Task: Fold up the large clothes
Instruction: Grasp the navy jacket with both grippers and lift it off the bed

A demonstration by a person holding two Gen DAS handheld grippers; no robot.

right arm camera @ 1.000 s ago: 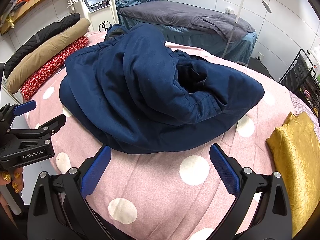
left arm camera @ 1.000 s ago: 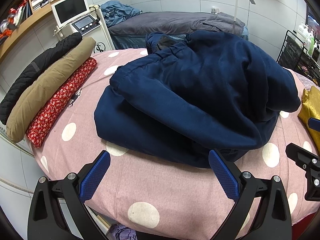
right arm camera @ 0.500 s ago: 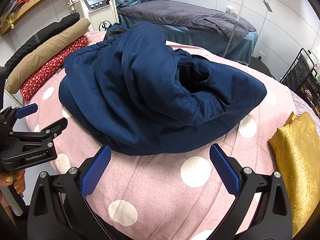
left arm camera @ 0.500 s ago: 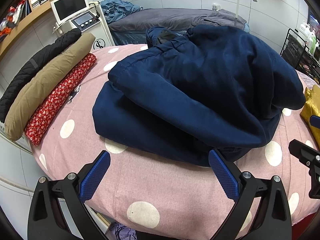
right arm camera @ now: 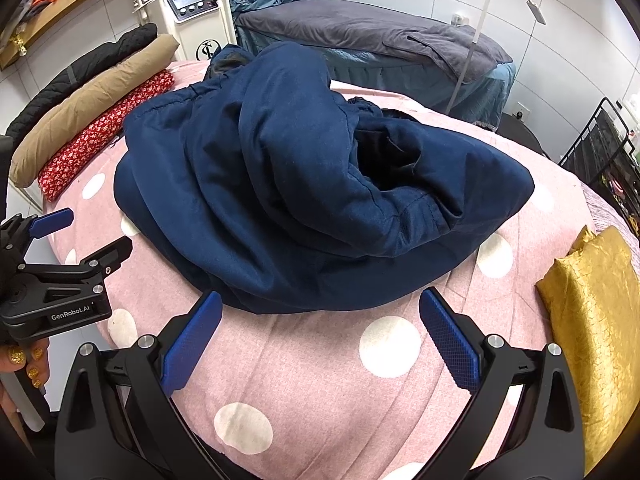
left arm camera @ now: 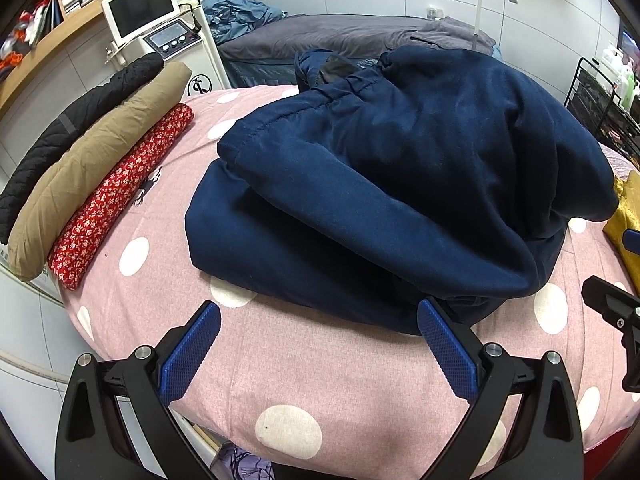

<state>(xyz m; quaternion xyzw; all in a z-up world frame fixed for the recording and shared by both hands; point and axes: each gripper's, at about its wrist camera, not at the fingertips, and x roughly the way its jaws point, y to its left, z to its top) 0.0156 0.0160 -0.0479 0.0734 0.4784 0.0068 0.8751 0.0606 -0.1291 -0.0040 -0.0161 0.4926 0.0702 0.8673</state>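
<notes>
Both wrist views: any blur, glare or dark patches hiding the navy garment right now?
Left wrist view: sharp, evenly lit; navy garment shows seams clearly, only fisheye bending and black corners. Right wrist view: also sharp, but the garment's opening is a dark hollow, inside unreadable; mild sheen on the gold fabric. Both grippers, left and right, are in focus.

Pink dotted bed (left arm camera: 344, 380): navy garment (left arm camera: 400, 184), three folded rolls (left arm camera: 92, 184), possibly gold cloth (right arm camera: 592, 304).

Navy jacket (right arm camera: 304, 200) heaped on pink dotted bed (right arm camera: 320, 360). Right tool (right arm camera: 320, 320) spread wide, just short of jacket's near edge; gold cloth (right arm camera: 592, 312) right of jacket.
</notes>
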